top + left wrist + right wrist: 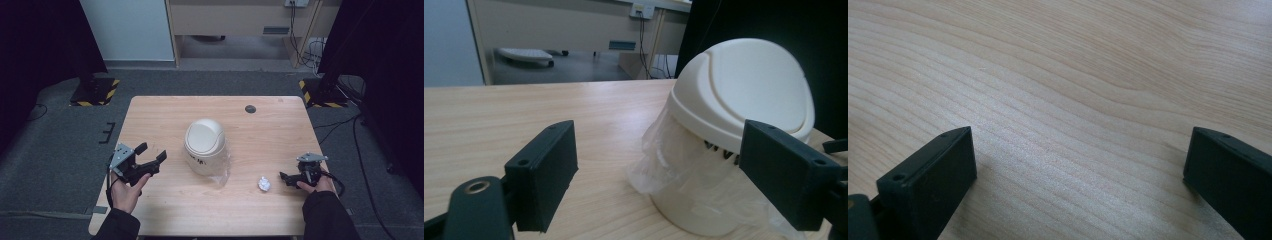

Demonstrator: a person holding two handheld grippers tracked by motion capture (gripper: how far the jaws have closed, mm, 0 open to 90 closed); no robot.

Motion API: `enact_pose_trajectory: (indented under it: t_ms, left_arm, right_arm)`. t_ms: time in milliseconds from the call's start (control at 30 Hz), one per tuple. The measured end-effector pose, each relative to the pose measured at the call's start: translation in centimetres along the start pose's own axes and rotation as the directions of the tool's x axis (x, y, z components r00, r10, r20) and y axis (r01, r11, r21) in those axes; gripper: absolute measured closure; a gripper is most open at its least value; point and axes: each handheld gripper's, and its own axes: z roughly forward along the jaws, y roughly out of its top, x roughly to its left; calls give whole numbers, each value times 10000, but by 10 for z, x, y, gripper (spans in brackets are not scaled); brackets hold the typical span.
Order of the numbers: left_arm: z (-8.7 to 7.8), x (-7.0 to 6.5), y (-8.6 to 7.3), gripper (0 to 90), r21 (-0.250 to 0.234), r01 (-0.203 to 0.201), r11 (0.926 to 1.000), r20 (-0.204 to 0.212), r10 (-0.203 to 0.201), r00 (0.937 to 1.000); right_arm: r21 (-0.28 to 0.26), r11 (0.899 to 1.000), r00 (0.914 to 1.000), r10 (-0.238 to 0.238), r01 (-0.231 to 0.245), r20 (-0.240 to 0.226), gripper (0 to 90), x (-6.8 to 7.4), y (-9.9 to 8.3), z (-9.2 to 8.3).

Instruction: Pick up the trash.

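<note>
Sitting near the middle of the desk (165, 210) is a small cream bin (204, 146) with a domed swing lid, and a clear bag (222, 172) sticks out from under the lid and spills down the side toward 5 o'clock. Some dark lettering shows on the bin's front, too blurry to read.

Left claw (151, 152) is over at about 9 o'clock from the bin, held in the person's left hand (126, 190), pointing toward the bin. Its jaws are spread wide with nothing between them. In the left gripper view the bin (734, 100) stands just ahead, a bit off toward the right jaw, and the bag (674, 160) hangs crinkled below the lid; the claw (659, 170) isn't touching either one.

Right claw (285, 177) is down at roughly 4 o'clock from the bin, close to the desk's right edge, gripped by the right hand (315, 185). In the right gripper view its jaws are wide apart too, empty, angled down at bare wood grain (1073, 75).

A little crumpled white paper ball (264, 184) lies on the desk just beside the right claw, on its bin side, well apart from the bin itself. At 12 o'clock near the far edge there's a dark round hole (250, 109) in the desk top.
</note>
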Motion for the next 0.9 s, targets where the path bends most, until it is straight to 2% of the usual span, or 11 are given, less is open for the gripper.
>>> enact_pose_trajectory:
  t_ms: [233,333,533,633,900]
  left_arm:
    - [-1,-12,12,157,-394,95,9992,450,-77,9990]
    - [2,-17,17,157,-440,-43,9990,612,70,9981]
    - [8,-24,22,157,-472,-30,9989,903,73,9959]
    - [16,-29,27,158,-455,-112,9989,1056,160,9943]
    - [34,-33,36,157,-418,-203,9989,1100,248,9936]
  right_arm:
    - [1,10000,10000,3,-3,6,7,0,0,0]
    - [-1,10000,10000,-1,1,20,6,0,0,0]
    - [0,10000,10000,2,-2,26,6,0,0,0]
    - [4,10000,10000,17,-17,42,5,1,0,0]
    - [4,10000,10000,16,-16,59,5,1,0,0]
